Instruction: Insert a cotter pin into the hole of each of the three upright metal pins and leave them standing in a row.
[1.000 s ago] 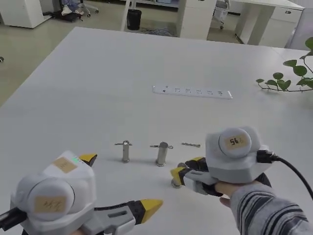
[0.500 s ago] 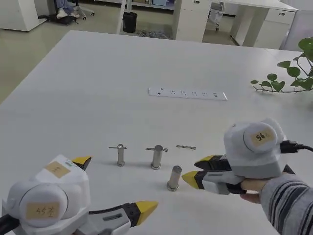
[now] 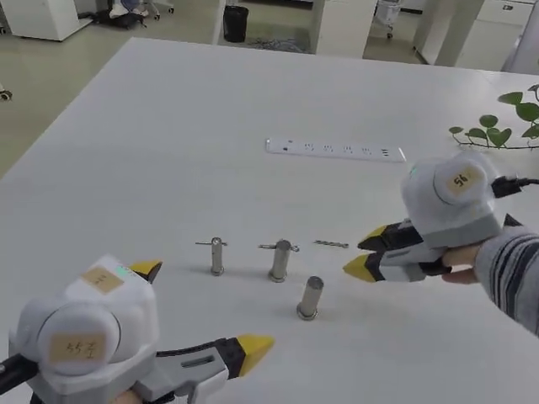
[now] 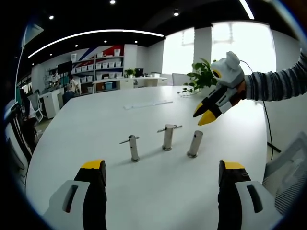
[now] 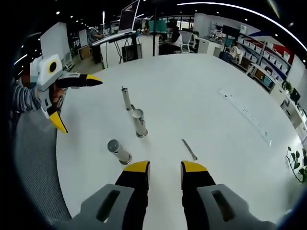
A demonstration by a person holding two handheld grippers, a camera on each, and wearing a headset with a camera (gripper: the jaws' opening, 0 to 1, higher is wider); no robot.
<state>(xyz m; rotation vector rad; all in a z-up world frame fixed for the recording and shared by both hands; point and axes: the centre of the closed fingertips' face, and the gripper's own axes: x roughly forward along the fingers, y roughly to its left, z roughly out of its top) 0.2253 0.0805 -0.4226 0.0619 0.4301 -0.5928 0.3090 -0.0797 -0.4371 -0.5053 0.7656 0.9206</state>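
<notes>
The jaws of the left gripper (image 4: 163, 167) are spread wide with nothing between them. Those of the right gripper (image 3: 364, 252) stand a little apart, also holding nothing. Three short metal pins stand upright on the white table (image 3: 168, 126). The left pin (image 3: 217, 255) and the middle pin (image 3: 280, 259) stand side by side, each with a cotter pin through the hole near its top. The third pin (image 3: 310, 297) has a bare top and stands out of line, nearer the person. A loose cotter pin (image 3: 331, 244) lies flat just right of the middle pin, and the right gripper's tips point at it from close by. The left gripper hovers well apart from the pins. Farther back lie a white power strip (image 3: 335, 151) and a green plant (image 3: 497, 130).
</notes>
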